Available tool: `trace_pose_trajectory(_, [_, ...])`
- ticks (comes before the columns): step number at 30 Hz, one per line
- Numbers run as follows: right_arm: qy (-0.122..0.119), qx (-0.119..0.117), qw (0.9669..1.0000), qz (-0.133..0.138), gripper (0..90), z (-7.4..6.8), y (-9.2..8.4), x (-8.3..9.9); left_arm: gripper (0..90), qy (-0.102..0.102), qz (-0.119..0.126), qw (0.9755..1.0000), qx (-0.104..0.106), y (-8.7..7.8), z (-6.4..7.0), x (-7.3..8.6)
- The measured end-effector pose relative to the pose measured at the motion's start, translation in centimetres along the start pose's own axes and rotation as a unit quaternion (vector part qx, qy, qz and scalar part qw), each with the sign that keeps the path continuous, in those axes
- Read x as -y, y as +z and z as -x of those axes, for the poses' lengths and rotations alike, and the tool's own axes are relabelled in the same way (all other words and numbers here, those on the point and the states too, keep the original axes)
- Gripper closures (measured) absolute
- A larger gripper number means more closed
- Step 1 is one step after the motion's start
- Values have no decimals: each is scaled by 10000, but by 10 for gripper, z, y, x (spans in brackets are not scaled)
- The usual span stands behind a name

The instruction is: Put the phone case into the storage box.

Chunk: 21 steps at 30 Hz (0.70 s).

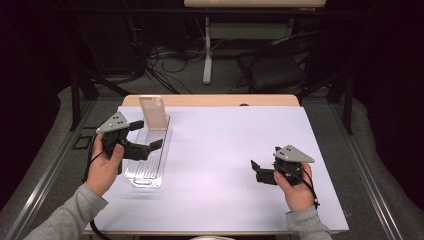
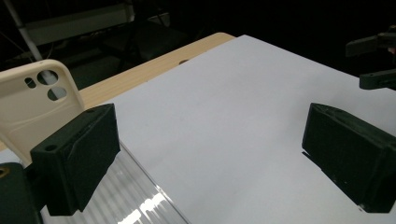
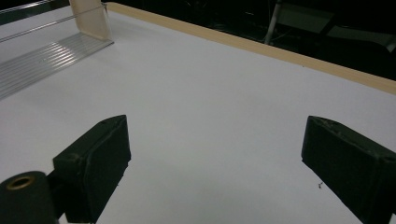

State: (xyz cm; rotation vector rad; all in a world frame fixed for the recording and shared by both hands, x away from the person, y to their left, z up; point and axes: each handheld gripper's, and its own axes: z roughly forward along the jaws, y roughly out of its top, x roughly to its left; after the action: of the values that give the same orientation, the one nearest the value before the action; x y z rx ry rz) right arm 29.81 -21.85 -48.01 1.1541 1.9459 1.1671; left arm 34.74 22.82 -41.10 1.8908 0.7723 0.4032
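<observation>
A cream phone case [image 1: 153, 112] stands upright at the far end of a clear ridged tray [image 1: 145, 172] on the left of the white table top [image 1: 225, 145]. My left gripper [image 1: 148, 134] hangs open over the tray just in front of the case, with nothing between its jaws. In the left gripper view the case [image 2: 32, 107] rises behind the left jaw and the tray [image 2: 135, 200] lies below my gripper [image 2: 210, 154]. My right gripper [image 1: 256, 171] is open and empty low over the table's right side. In the right gripper view [image 3: 215, 158] the case [image 3: 91, 18] and tray [image 3: 42, 56] lie far off.
The table's wooden far edge [image 1: 210, 100] runs behind the white sheet. A dark chair [image 1: 277, 70], cables and a table leg stand on the floor beyond. The other gripper [image 2: 373, 60] shows at the right edge of the left gripper view.
</observation>
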Motion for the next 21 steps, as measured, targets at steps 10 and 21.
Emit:
trace_pose_trajectory(10, [-1, 12, 10000, -56, 70, -1, -3, 9, 40, -210, 76, 9997, 29, -2, 0, 17])
trace_pose_trajectory(21, [-14, -28, 10000, -76, 70, -6, -7, 13, 40, -303, 108, 9995, -3, -4, 6, 39])
